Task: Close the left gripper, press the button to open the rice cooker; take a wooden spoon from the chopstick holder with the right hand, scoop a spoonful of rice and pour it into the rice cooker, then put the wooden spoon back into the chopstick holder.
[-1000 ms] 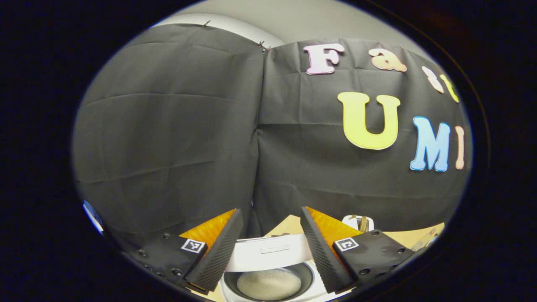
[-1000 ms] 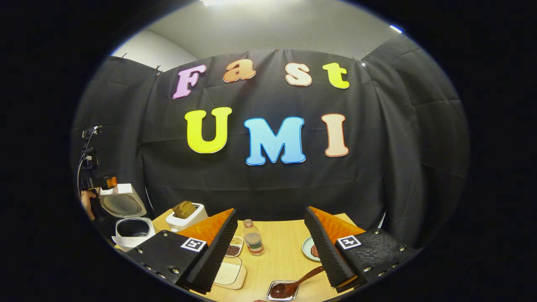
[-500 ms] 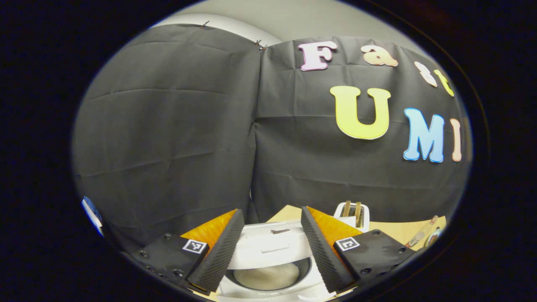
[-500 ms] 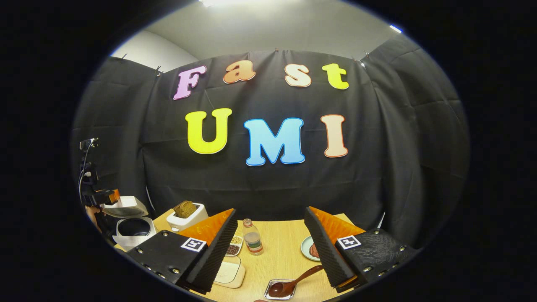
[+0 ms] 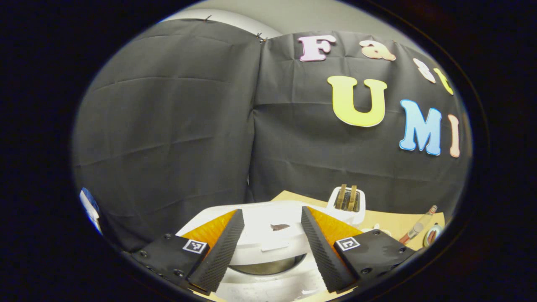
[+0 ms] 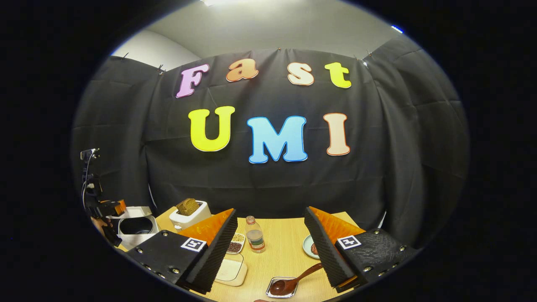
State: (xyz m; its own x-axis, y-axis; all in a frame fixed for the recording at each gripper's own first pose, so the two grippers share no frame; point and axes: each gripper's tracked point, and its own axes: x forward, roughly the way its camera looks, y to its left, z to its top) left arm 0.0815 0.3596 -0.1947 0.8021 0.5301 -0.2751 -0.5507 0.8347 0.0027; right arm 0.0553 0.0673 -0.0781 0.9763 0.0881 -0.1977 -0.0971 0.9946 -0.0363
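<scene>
The left gripper [image 5: 268, 247] hovers directly over the rice cooker [image 5: 268, 268]. Its fingers [image 5: 218, 256] stand apart with nothing between them. The cooker's white lid [image 5: 268, 228] lies low, just ahead of the fingertips, nearly level over the dark inner pot rim [image 5: 268, 266]; whether it is latched cannot be told. The release button cannot be made out in this view.

In the right gripper view the rice cooker [image 6: 134, 228] sits at the far left of the tabletop [image 6: 281, 251], with the left gripper [image 6: 107, 207] and a hand just beside it. The right gripper [image 6: 270, 256] hangs above the middle of the tabletop, fingers [image 6: 323, 256] spread wide and empty.

The wooden spoon [image 6: 293, 282] lies below and slightly right of centre between those fingers. Its bowl rests in a small metal dish [image 6: 282, 289]; its handle runs up and to the right, toward the right-hand finger. The long axis is therefore diagonal to the finger gap. The right gripper is much the nearer to the spoon; the left gripper is well apart from it.

Judgement: a grasp on the handle calls for a descent plus a rotation to set the fingers across that diagonal. No chopstick holder can be identified with certainty.
</scene>
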